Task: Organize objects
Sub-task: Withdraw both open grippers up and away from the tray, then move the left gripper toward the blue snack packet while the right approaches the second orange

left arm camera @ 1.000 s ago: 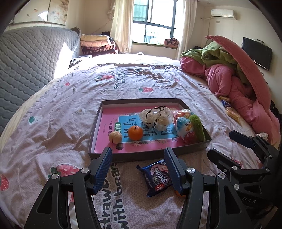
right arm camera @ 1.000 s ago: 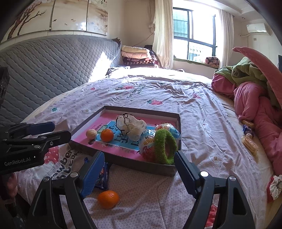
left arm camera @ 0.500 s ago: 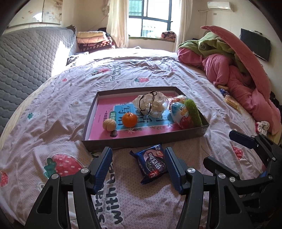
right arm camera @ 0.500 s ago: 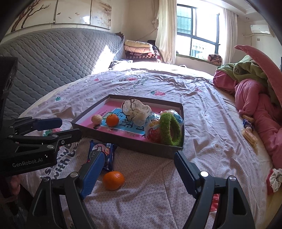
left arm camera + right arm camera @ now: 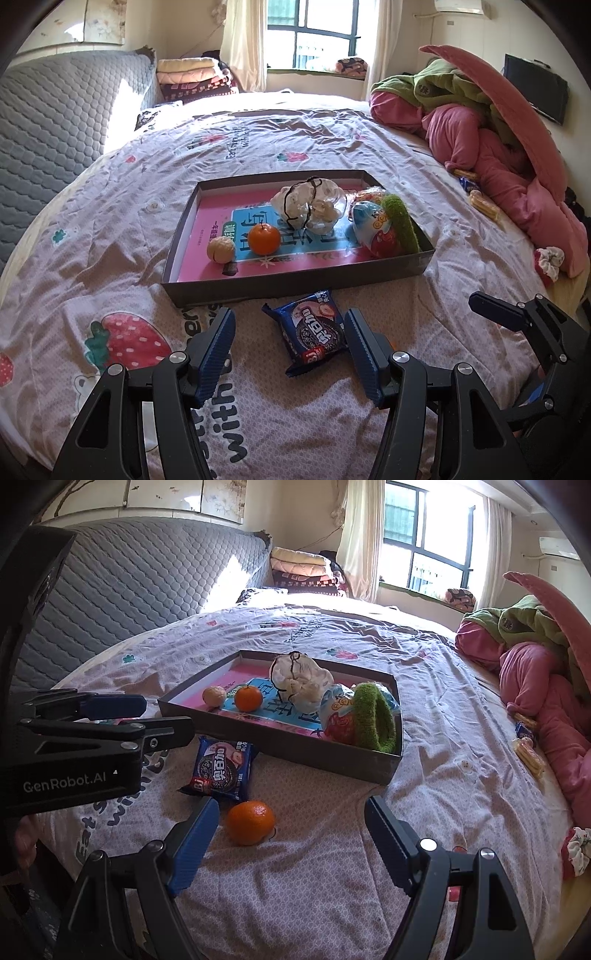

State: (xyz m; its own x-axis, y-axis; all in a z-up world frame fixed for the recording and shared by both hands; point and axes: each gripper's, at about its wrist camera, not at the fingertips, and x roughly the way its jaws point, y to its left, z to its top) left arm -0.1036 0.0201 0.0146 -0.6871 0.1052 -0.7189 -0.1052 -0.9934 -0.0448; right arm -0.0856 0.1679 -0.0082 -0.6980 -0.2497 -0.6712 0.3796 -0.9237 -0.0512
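Holding both grippers spread and empty, you frame the biscuit pack (image 5: 314, 328) with the left gripper (image 5: 290, 354) and the loose orange (image 5: 251, 822) with the right gripper (image 5: 291, 840) — likely bound for the tray (image 5: 295, 282).

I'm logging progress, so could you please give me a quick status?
Both grippers open, empty: left gripper, right gripper. Cookie packet and loose orange lie outside the tray. Path clear.

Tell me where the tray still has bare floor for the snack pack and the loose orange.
Free: the tray's pink floor along its left wall, behind and left of the walnut, plus the near strip right of the tray's orange. Crowded: the right end, with the white bag, egg-shaped pack and green band. Snack pack and loose orange lie outside.
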